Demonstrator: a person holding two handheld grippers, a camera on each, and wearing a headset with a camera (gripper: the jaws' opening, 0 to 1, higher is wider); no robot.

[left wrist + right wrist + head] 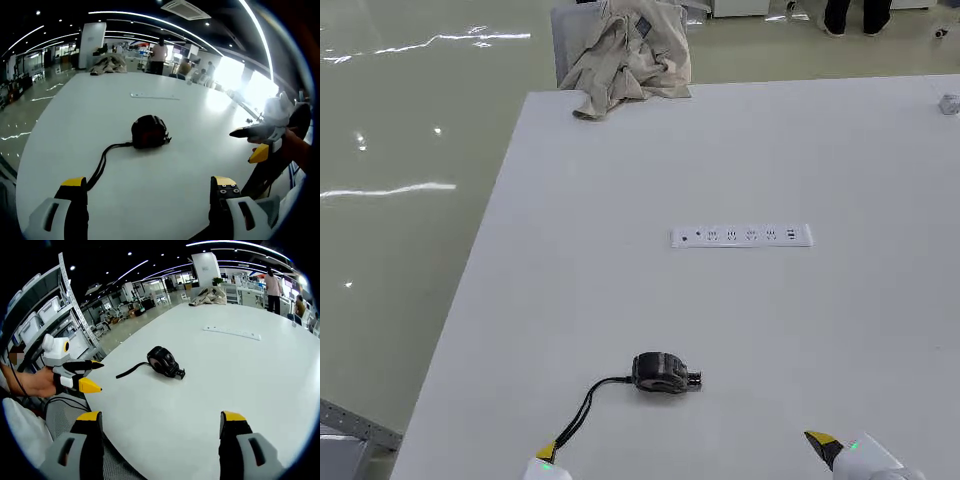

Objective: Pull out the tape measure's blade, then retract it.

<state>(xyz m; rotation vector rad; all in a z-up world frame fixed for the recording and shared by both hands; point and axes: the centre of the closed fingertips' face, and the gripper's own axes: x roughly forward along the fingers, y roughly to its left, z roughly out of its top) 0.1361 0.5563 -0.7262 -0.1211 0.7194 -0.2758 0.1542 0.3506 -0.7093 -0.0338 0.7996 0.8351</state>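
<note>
A black tape measure (665, 373) lies on the white table (620, 250) near the front edge, its blade tucked in and its black wrist strap (585, 405) trailing to the lower left. My left gripper (548, 458) hovers by the strap's end and my right gripper (825, 445) waits to the right of the case. In the left gripper view the tape measure (149, 131) sits ahead of my open left gripper (150, 187), apart from it. In the right gripper view the tape measure (162, 360) lies beyond my open right gripper (161, 417). Nothing is between either pair of jaws.
A white power strip (741, 235) lies mid-table. A crumpled beige garment (625, 50) hangs over the far edge. A small grey object (948, 103) sits at the far right. The table's left edge (470, 280) drops to a glossy floor. People stand far behind.
</note>
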